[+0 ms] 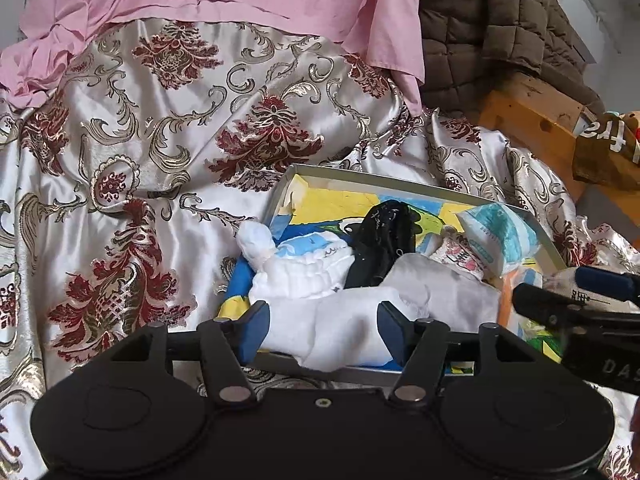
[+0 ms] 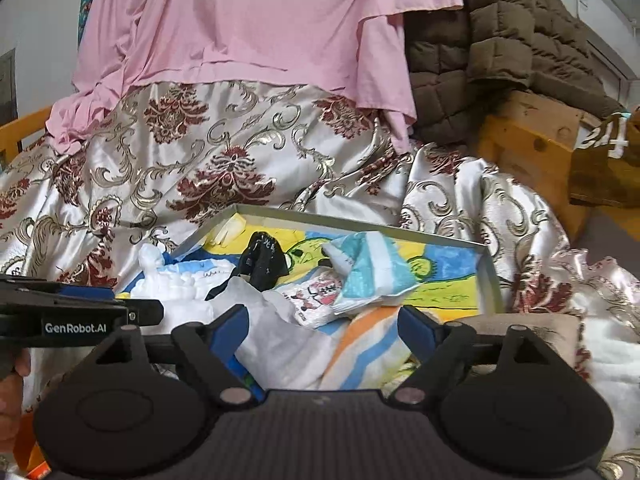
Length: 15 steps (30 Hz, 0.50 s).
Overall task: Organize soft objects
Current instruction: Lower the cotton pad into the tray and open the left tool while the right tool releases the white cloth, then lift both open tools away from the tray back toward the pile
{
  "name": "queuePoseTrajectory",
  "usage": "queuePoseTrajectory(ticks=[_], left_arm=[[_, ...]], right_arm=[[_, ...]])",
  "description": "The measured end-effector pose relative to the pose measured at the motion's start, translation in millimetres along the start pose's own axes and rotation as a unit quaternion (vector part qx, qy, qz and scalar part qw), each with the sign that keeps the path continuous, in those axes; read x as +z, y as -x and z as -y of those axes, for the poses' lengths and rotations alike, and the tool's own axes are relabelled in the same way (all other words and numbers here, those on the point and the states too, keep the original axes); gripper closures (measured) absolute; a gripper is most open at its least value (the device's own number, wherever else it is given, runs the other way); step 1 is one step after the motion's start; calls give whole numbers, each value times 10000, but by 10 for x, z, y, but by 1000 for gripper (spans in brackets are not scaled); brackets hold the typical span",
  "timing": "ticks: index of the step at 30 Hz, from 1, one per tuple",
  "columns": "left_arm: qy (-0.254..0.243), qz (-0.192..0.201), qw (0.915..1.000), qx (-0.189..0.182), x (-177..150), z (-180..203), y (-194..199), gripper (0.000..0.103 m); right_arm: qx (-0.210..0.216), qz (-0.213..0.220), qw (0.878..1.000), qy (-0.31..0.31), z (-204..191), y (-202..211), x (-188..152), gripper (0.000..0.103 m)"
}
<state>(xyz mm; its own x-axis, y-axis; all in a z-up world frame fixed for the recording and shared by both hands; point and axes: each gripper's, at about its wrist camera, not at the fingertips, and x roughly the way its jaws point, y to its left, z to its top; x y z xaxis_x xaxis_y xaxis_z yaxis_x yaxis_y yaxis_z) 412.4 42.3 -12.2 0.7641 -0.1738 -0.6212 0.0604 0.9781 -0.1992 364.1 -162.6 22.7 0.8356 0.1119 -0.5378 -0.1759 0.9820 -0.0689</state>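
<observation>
Both tools hung over the shallow grey cardboard box lid with the bright yellow-and-blue cartoon lining (image 1: 400, 184), which sat on the shiny cream satin bedspread with dark red damask motifs (image 1: 160, 128), and the lid was plainly the collecting place for the soft things. The left hand-held gripper (image 1: 322, 330) stood with its blue pads (image 1: 256, 328) spread apart, a white folded cloth (image 1: 340, 332) lying between them but not pinched, draped over the lid's near rim. The right hand-held gripper (image 2: 324, 334) gaped wider, its pads clear of the pale grey-white cloth (image 2: 276, 336) and the orange-and-blue striped towel (image 2: 368, 344) beneath it, so nothing was held on either side. Inside the lid a black sock (image 2: 264, 260) lay near the middle, a white ruffled fabric piece (image 1: 296, 276) hugged the left wall, and a teal-and-white soft packet (image 2: 372, 276) rested on a small white pouch with a red cartoon print (image 2: 316, 300) toward the right. By my reading the cloths had been let go there because the lid keeps loose items from sliding on the slick satin. A pink cotton sheet (image 2: 256, 32) and a brown quilted jacket (image 2: 500, 40) were heaped well behind, outside the lid, likely still to sort, though they look too big for it.
</observation>
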Motion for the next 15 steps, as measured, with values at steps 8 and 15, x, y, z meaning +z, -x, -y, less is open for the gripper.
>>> queuePoseTrajectory(ticks=[8,15], left_arm=[[186,263,9994,-104,-63,72,338,32],[190,375,9989,-226,-248,137,797,25]], right_arm=[[37,243,9996,-103,84,388,-76,10],[256,400,9986,-244,126,856,-226,2]])
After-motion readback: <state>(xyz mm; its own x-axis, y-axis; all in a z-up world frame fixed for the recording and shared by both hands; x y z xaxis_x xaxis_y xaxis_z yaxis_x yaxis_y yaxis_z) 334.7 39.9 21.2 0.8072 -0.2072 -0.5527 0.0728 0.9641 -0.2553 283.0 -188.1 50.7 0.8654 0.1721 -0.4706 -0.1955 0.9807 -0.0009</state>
